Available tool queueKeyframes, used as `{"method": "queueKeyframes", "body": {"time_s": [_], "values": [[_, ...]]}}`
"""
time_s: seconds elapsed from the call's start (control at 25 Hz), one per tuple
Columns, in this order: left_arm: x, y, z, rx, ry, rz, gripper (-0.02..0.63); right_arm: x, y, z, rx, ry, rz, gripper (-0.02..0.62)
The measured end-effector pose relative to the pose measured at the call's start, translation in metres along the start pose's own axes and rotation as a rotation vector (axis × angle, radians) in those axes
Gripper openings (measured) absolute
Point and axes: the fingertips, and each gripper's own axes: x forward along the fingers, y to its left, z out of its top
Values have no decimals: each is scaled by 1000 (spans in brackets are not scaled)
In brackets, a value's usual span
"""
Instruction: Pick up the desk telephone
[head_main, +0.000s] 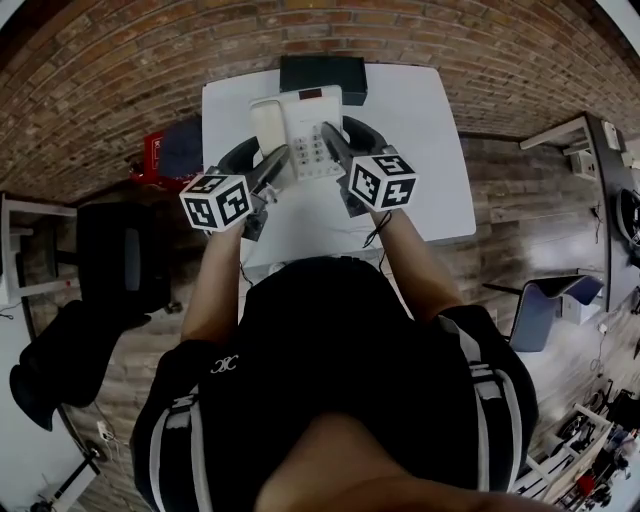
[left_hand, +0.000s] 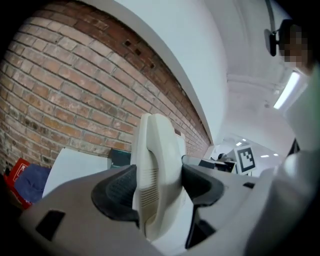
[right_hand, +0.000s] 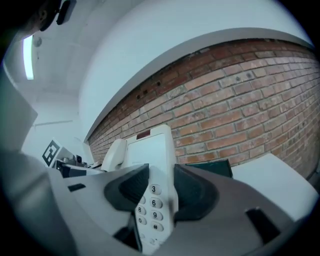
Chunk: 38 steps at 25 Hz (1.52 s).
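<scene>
While pinched at both flanks, hangs just above the white table (head_main: 430, 140): desk telephone (head_main: 298, 128), count one. Left gripper (left_hand: 159, 182): spread wide, pads pressed on the handset (left_hand: 152, 150) side. Right gripper (right_hand: 159, 192): likewise wide, clamped across the keypad (right_hand: 151, 207) edge. Grippers counted: two, both loaded. Beyond the phone, one dark box (head_main: 322, 75) at the table's far edge, brick wall (right_hand: 240, 95) behind. Bare tabletop open to the right. Off the left edge, one red item (head_main: 150, 155) and one dark chair (head_main: 120, 260).
</scene>
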Motion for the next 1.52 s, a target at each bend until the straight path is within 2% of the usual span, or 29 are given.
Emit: {"method": "queueKeyframes", "body": {"time_s": [0.28, 0.56, 1.52], "values": [[-25, -51, 54, 117, -118, -49, 284, -42, 25, 68, -94, -177, 7, 142], [-49, -79, 82, 240, -176, -54, 284, -66, 48, 98, -119, -276, 16, 142], [-56, -69, 83, 217, -170, -48, 284, -58, 58, 100, -94, -235, 17, 143]]}}
